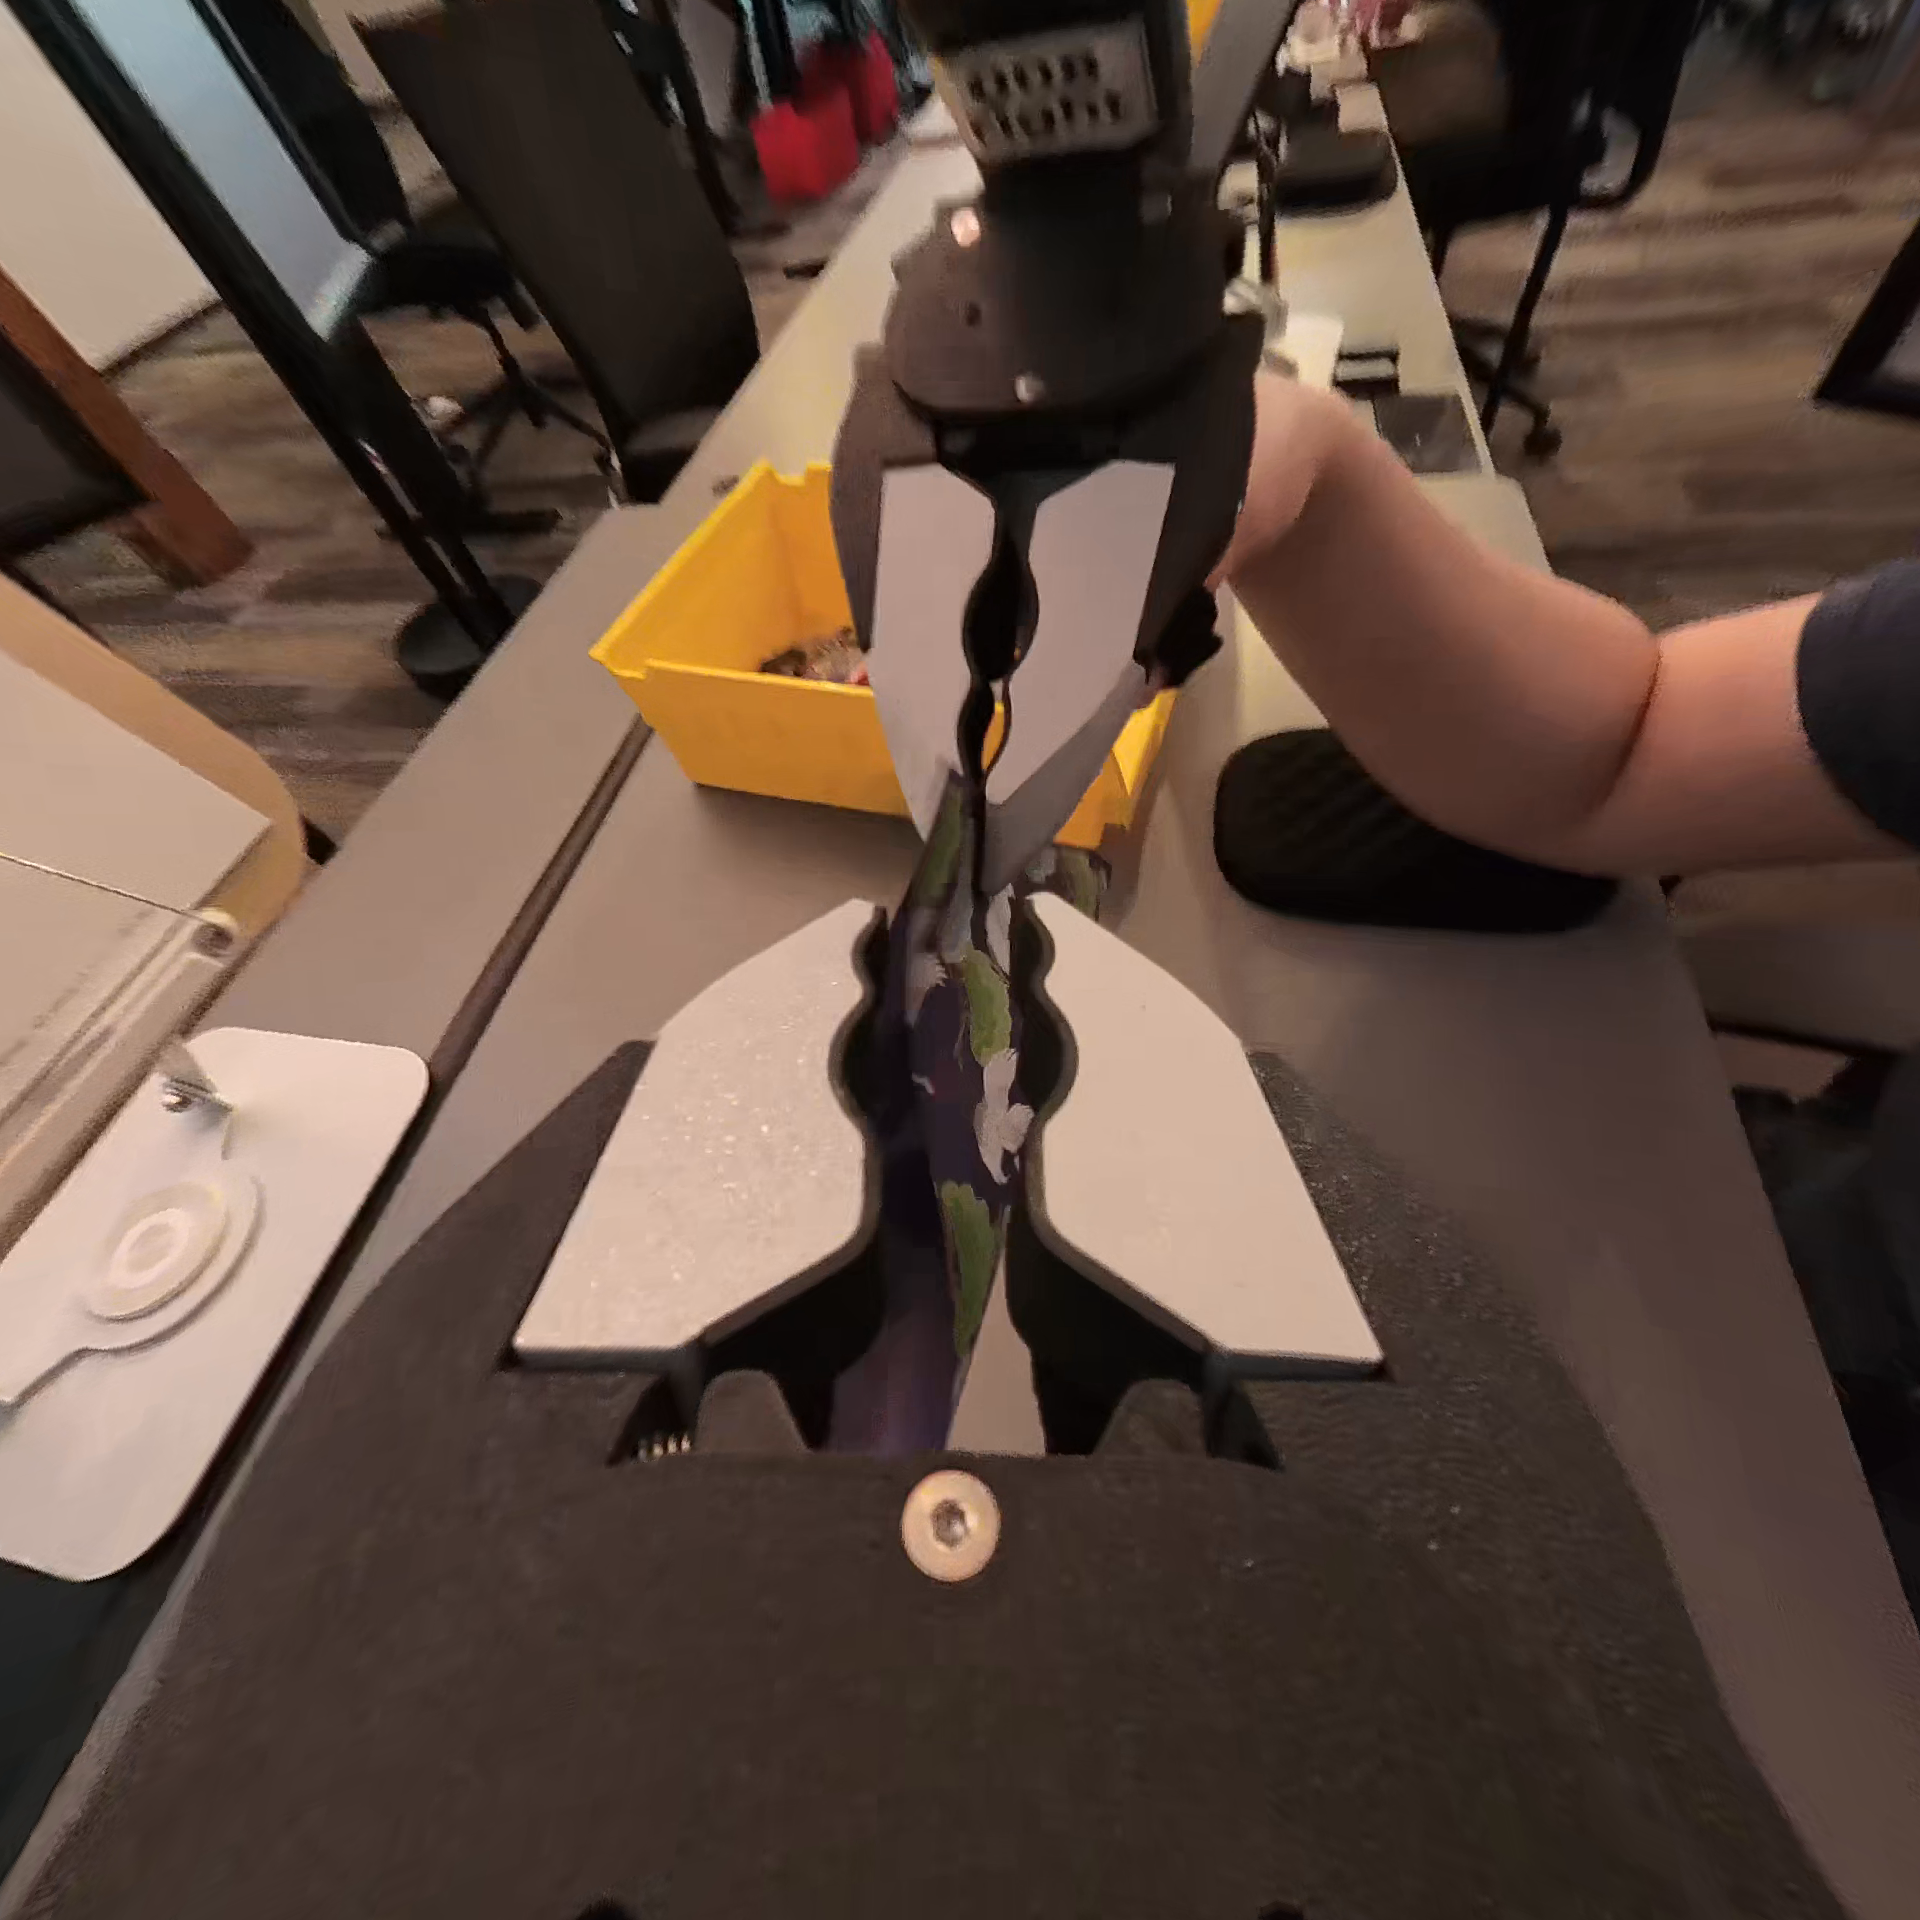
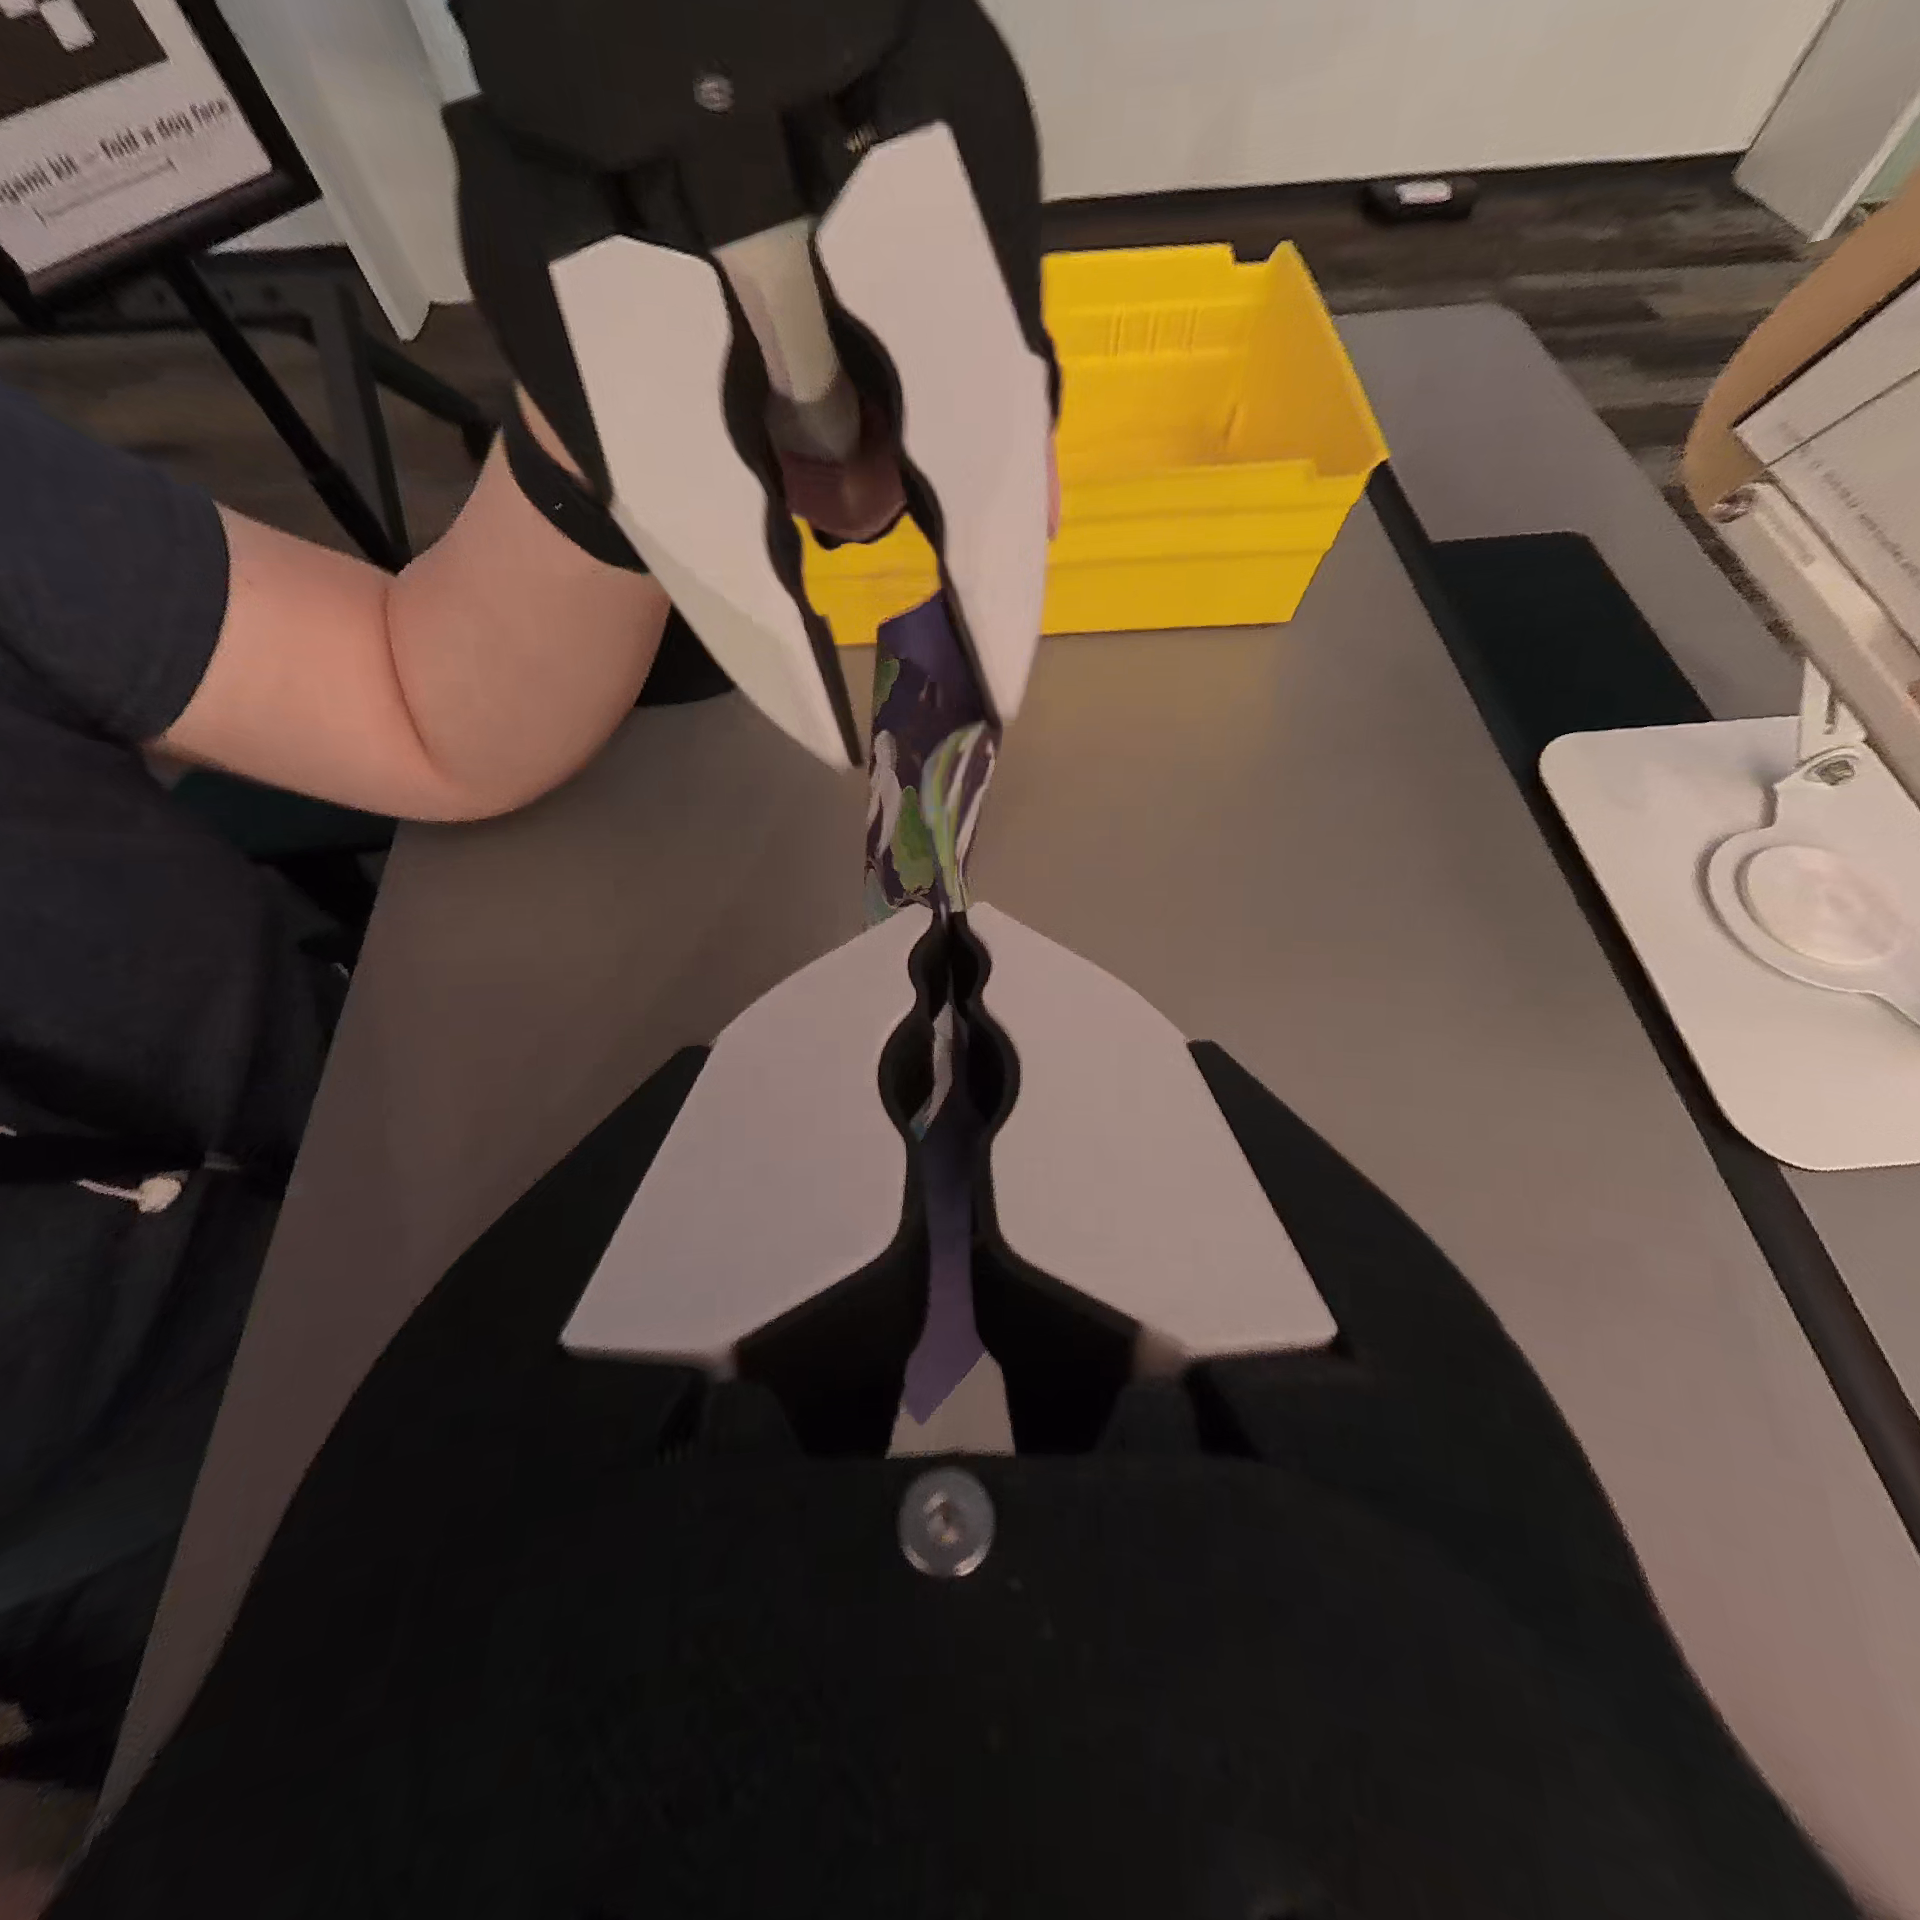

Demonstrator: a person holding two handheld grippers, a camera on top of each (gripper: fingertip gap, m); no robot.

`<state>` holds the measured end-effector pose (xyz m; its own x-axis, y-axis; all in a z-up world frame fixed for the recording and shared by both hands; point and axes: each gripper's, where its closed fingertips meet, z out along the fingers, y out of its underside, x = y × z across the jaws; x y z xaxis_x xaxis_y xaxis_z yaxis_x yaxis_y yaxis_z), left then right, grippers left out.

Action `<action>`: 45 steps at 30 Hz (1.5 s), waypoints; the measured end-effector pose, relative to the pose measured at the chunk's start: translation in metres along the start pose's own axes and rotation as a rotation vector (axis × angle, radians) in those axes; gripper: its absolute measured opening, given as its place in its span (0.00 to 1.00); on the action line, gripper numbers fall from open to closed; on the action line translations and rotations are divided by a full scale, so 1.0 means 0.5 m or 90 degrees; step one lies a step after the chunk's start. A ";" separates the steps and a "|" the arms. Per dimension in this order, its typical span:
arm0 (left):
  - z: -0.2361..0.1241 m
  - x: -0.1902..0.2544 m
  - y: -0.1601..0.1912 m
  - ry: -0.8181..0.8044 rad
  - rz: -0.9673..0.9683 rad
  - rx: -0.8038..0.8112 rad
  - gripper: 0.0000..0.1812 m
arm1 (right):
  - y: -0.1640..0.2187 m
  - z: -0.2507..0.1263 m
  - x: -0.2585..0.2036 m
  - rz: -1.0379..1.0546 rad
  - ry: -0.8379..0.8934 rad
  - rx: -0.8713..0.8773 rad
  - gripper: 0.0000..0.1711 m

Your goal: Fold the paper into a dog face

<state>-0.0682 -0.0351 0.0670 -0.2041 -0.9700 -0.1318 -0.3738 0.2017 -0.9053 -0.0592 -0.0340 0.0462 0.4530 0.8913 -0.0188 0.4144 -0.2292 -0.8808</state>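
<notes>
Above grey table (image 2: 1195, 831), both grippers clamp patterned paper (image 2: 925, 821); yellow bin (image 2: 1226, 468) behind.

My grey tabletop (image 2: 1195, 883) carries a yellow bin (image 2: 1205, 520) at its far side. A white stand base (image 2: 1704, 935) sits on one edge, a black pad (image 1: 1382, 831) under my forearm.

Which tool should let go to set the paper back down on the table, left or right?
Probably right. Both tools grip the paper; the left tool holds it deeper, the right tool nearer one end.

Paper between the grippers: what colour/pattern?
Dark purple paper printed with white and green shapes; clearest in the right wrist view.
</notes>
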 end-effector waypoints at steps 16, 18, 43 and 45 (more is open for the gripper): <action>0.032 0.021 0.054 0.046 0.051 -0.078 0.10 | 0.034 0.016 -0.034 -0.072 -0.032 -0.083 0.01; 0.034 0.034 0.056 0.078 0.049 -0.078 0.00 | 0.034 0.014 -0.030 -0.075 -0.025 -0.083 0.01; -0.018 0.000 -0.008 0.070 -0.055 0.072 0.00 | -0.044 -0.044 0.005 -0.060 0.108 0.040 0.10; -0.017 0.002 -0.007 0.072 -0.050 0.068 0.00 | -0.042 -0.044 0.005 -0.058 0.109 0.035 0.10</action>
<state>-0.0746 -0.0359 0.0735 -0.2813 -0.9594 -0.0185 -0.2950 0.1048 -0.9497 -0.0494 -0.0355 0.0750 0.5451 0.8270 0.1378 0.4175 -0.1252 -0.9000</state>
